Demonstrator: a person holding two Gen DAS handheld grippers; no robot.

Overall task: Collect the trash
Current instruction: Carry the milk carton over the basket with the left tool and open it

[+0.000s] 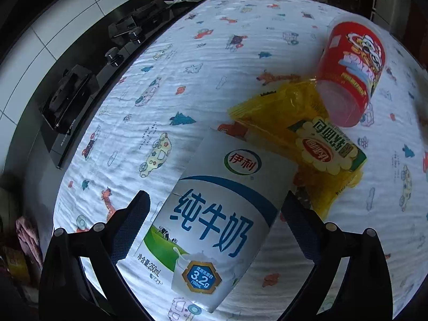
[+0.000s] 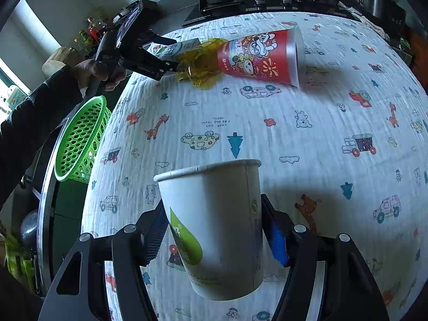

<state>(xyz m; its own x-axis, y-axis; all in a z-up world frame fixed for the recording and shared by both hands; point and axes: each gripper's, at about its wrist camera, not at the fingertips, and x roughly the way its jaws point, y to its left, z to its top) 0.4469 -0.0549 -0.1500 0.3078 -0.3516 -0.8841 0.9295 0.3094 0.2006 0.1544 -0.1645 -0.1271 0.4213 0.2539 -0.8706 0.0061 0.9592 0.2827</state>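
Left gripper [image 1: 214, 224]: fingers [image 1: 133, 222] clamped on a milk carton [image 1: 214, 214], one pad on each side; the carton is tilted, its printed face toward the camera, held above the cloth [image 1: 187, 67]; in the right wrist view the same gripper [image 2: 165, 61] shows at the far left edge of the table, gripped by a hand [image 2: 99, 72] in a dark sleeve, the carton [image 2: 176, 49] only partly visible between its fingers.

Right gripper [image 2: 214, 230]: fingers [image 2: 153, 235] clamped on a white paper cup [image 2: 214, 227], pads pressing its two sides; the cup is roughly upright, slightly tilted, rim up, a green drop mark on its wall; whether its base touches the cloth [image 2: 294, 123] I cannot tell.

Beyond the left gripper: a yellow wrapper [image 1: 294, 123] lies crumpled on the cloth just past the carton; a red cup [image 1: 350, 72] lies on its side against the wrapper's far end; the right wrist view confirms wrapper [image 2: 200, 67] and red cup [image 2: 262, 56] touching, the cup's mouth turned to the right.

Surroundings: the cloth is white with printed cars, giraffes and trees; a green basket [image 2: 80, 139] sits off the table's left edge, below the left gripper; a black stove [image 1: 80, 93] with knobs runs along the far side of the table, against a tiled wall.
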